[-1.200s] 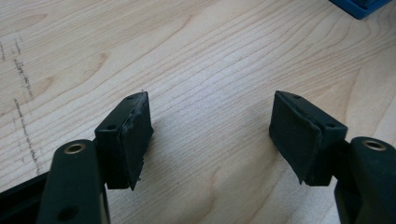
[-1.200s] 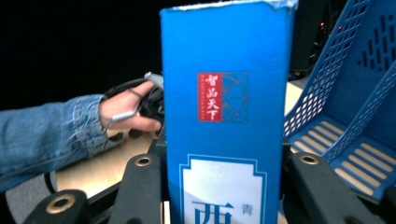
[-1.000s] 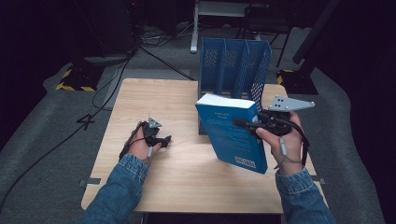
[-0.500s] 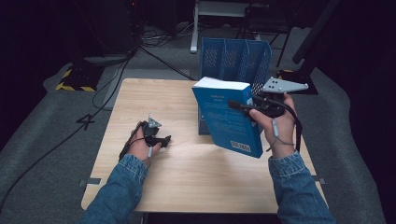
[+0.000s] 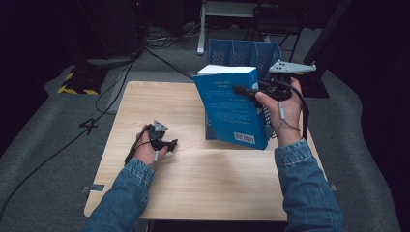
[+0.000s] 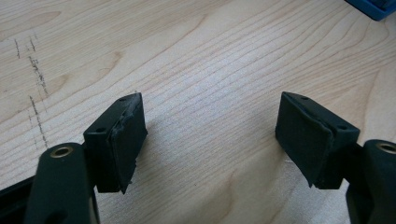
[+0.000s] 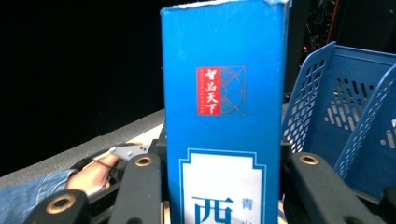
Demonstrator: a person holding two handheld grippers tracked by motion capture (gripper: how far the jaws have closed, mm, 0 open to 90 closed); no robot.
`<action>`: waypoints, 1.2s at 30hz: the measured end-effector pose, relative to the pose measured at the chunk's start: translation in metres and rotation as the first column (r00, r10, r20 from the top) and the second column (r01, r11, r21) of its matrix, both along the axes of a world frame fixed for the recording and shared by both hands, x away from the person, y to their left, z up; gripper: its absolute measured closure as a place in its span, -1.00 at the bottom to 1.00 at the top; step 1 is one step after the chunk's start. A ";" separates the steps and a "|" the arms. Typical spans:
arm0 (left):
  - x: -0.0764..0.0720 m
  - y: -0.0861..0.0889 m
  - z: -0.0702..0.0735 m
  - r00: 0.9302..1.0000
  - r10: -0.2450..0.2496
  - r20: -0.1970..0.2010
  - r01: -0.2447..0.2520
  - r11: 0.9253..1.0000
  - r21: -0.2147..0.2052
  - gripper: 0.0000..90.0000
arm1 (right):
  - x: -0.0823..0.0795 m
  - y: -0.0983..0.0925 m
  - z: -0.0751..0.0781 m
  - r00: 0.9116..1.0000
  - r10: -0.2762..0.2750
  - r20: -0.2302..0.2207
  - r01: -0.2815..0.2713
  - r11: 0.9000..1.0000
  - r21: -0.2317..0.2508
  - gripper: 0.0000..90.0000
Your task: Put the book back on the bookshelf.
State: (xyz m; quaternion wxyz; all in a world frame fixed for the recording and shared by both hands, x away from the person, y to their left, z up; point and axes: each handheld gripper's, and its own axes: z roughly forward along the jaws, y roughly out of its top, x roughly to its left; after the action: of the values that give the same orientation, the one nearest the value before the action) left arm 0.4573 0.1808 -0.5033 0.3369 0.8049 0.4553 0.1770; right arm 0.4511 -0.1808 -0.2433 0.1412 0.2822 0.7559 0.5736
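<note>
Glossy blue book (image 5: 232, 108), perforated plastic rack (image 5: 244, 52), pale wood-grain table (image 5: 193, 188)

A light wooden table (image 5: 193, 193) with a plain grained top stands on grey carpet (image 5: 43, 159). Black cables (image 5: 96, 104) trail over the carpet to the left of the table, and one of them runs toward its far edge. Beyond the table's far left corner, a strip of yellow-and-black striped tape (image 5: 77, 87) lies on the floor by a dark object, and white metal legs (image 5: 203, 29) of some furniture rise in the dim background.
</note>
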 end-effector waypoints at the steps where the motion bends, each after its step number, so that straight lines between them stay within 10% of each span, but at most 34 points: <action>1: 0.001 0.000 0.000 1.000 -0.001 0.003 0.001 1.000 0.006 -0.45 | 0.005 0.001 0.003 1.000 -0.010 -0.006 0.010 1.000 0.006 0.37; 19: 0.006 -0.003 0.000 1.000 -0.001 -0.005 0.001 1.000 0.000 -0.48 | 0.061 -0.004 0.008 0.994 -0.094 -0.061 0.102 0.985 0.137 0.37; 36: 0.006 -0.004 0.000 1.000 0.001 -0.005 -0.001 1.000 -0.002 -0.48 | 0.099 -0.025 -0.003 0.966 -0.222 -0.130 0.250 0.929 0.271 0.36</action>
State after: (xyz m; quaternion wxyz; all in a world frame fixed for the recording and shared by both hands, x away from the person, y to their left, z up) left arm 0.4636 0.1773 -0.5035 0.3365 0.8049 0.4564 0.1748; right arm 0.5501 -0.2058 -0.2468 0.1302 0.4159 0.6317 0.6411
